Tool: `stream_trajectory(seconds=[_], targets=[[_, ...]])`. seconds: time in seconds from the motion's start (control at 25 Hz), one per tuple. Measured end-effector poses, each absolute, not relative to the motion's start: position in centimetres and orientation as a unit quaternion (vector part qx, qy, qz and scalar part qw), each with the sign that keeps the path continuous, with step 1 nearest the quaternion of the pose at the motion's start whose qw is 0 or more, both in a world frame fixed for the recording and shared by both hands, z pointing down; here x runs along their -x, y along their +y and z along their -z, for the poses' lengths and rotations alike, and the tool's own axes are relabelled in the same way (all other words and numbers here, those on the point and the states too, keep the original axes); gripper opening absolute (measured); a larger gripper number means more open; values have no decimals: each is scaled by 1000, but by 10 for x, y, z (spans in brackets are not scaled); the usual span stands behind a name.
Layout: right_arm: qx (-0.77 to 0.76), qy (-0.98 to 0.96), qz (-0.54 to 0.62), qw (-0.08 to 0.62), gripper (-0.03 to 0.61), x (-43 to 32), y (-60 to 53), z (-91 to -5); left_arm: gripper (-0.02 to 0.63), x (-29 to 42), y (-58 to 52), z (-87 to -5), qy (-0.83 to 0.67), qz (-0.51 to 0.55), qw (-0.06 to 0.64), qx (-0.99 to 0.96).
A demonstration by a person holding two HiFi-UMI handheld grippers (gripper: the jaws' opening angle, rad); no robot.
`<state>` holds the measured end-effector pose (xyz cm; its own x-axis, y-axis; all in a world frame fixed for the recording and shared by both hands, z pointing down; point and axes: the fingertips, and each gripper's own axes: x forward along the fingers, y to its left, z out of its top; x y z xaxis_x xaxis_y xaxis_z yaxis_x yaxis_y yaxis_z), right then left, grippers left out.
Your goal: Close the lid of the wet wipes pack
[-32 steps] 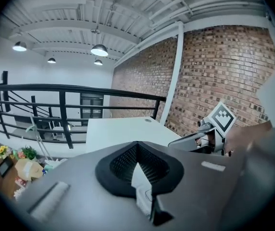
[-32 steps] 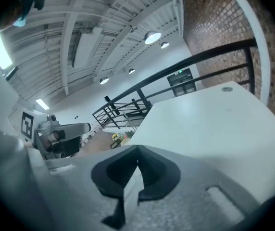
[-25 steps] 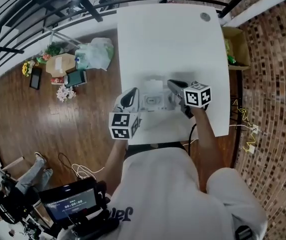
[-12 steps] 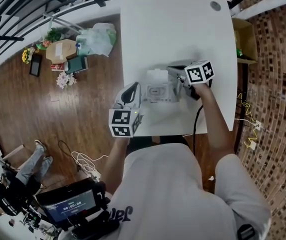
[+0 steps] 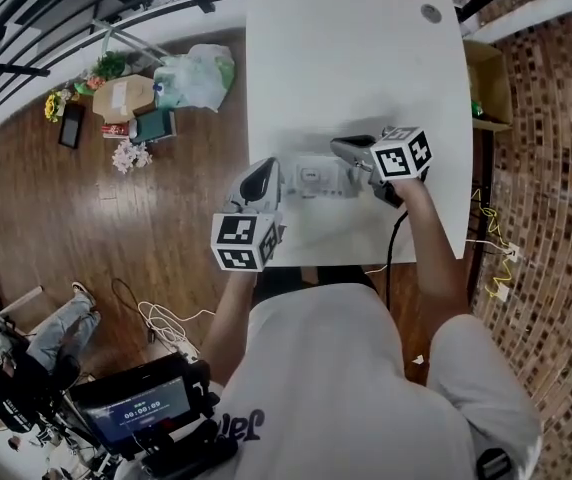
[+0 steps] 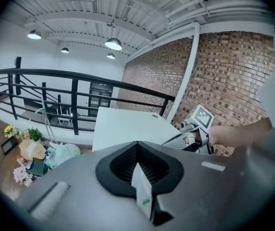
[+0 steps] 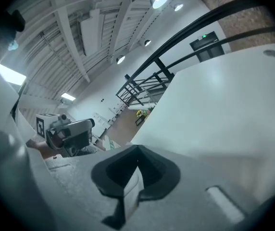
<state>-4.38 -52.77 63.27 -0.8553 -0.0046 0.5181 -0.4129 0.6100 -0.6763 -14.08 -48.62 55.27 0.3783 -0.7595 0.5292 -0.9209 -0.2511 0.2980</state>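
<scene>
The white wet wipes pack (image 5: pixel 312 180) lies flat on the white table (image 5: pixel 356 58), and its lid looks down against the pack's top. My left gripper (image 5: pixel 266 182) is at the pack's left end. In the left gripper view its jaws (image 6: pixel 140 177) are shut on a thin white edge with green print (image 6: pixel 143 196). My right gripper (image 5: pixel 346 154) is at the pack's right end, and its jaws (image 7: pixel 135 177) are shut on a thin white strip (image 7: pixel 130 192). Each gripper shows in the other's view: the right gripper (image 6: pixel 195 129) and the left gripper (image 7: pixel 68 131).
A round cable hole (image 5: pixel 431 13) sits at the table's far right corner. A black cable (image 5: pixel 394 243) runs off the near edge. On the wooden floor to the left are a plastic bag (image 5: pixel 196 78), a cardboard box (image 5: pixel 121 98) and flowers (image 5: pixel 126 156). A black railing (image 5: pixel 86 8) runs beyond.
The lid stood upright behind the pack half a second ago and now lies down. The right gripper moved away from me along the pack's right end; the left barely moved.
</scene>
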Motion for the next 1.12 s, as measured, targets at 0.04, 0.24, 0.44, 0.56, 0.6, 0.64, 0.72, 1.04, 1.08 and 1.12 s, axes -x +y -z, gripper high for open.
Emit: stream_trajectory(seconds=[0.04, 0.24, 0.44, 0.56, 0.6, 0.64, 0.72, 1.04, 1.08, 1.12], targets=[[-119, -866, -418, 247, -9, 46, -523, -632, 15, 141, -485, -553, -539, -140, 287, -780], [-113, -872, -402, 254, -9, 51, -504, -627, 15, 140, -479, -558, -537, -136, 298, -778], [-112, -873, -400, 256, -9, 54, -485, -625, 15, 137, -476, -554, -531, -133, 298, -782], [-117, -869, -403, 261, -9, 55, -475, -629, 15, 137, -473, -556, -528, -135, 300, -783], [-118, -869, -403, 263, -9, 56, -472, -630, 15, 137, -472, -558, -527, -136, 301, -783], [-118, -868, -402, 265, -9, 56, -468, -630, 15, 136, -471, -560, -525, -139, 301, -784], [-120, -867, -400, 271, -9, 57, -462, -632, 15, 134, -469, -562, -522, -142, 302, -785], [-138, -857, -405, 287, -9, 61, -439, -645, 15, 127, -463, -563, -512, -139, 304, -791], [-144, -856, -407, 286, -9, 61, -437, -645, 15, 126, -462, -563, -512, -140, 303, -792], [-151, -854, -410, 284, -9, 60, -435, -645, 15, 126, -460, -563, -511, -141, 303, -792]])
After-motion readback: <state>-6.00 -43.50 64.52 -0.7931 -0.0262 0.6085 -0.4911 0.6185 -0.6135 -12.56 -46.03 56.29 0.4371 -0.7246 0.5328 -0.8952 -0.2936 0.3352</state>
